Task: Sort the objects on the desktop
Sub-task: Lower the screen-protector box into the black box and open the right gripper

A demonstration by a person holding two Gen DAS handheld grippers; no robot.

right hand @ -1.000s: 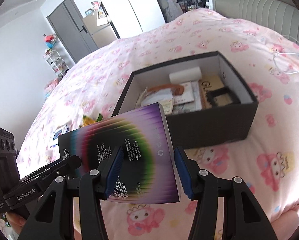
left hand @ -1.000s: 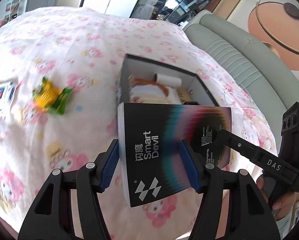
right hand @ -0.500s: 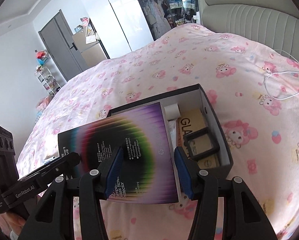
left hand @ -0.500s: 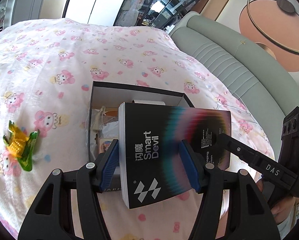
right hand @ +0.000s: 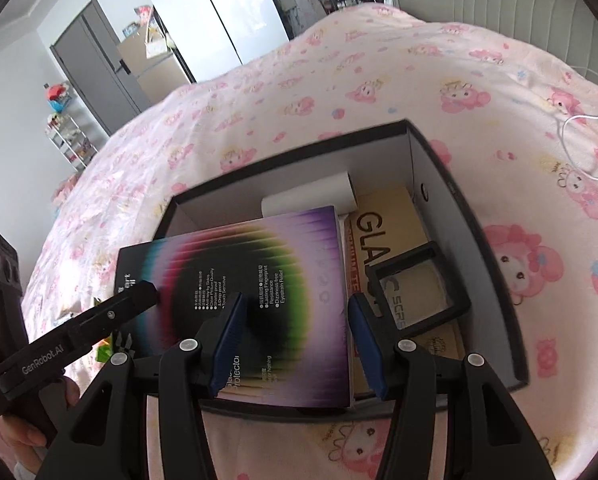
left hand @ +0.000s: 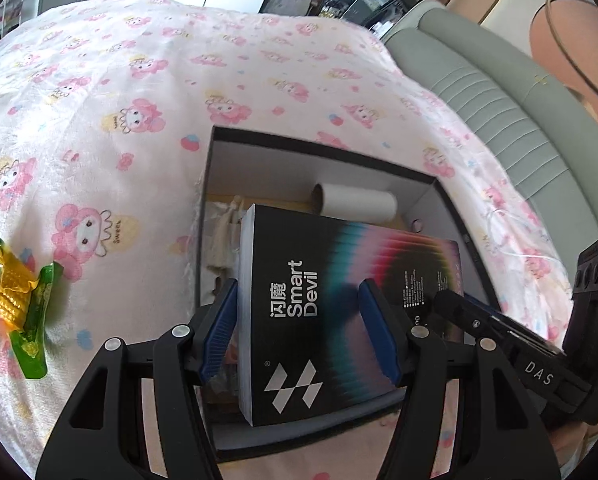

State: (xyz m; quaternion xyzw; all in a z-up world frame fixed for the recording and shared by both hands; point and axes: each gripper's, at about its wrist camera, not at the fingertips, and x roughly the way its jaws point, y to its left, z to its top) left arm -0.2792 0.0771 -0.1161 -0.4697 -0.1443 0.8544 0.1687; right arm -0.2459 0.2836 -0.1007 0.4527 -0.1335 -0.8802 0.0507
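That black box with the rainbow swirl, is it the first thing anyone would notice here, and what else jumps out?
Yes: the Smart Devil screen protector box, gripped at each end by the left gripper and the right gripper, hangs over the open black storage box. Inside that box lie a white roll and a black frame. A green and gold wrapper lies on the pink cartoon bedspread to the left.

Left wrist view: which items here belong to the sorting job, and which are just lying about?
In the job: Smart Devil box, held by left gripper and right gripper; black storage box; green-gold wrapper.
Lying about: white cable, grey headboard.
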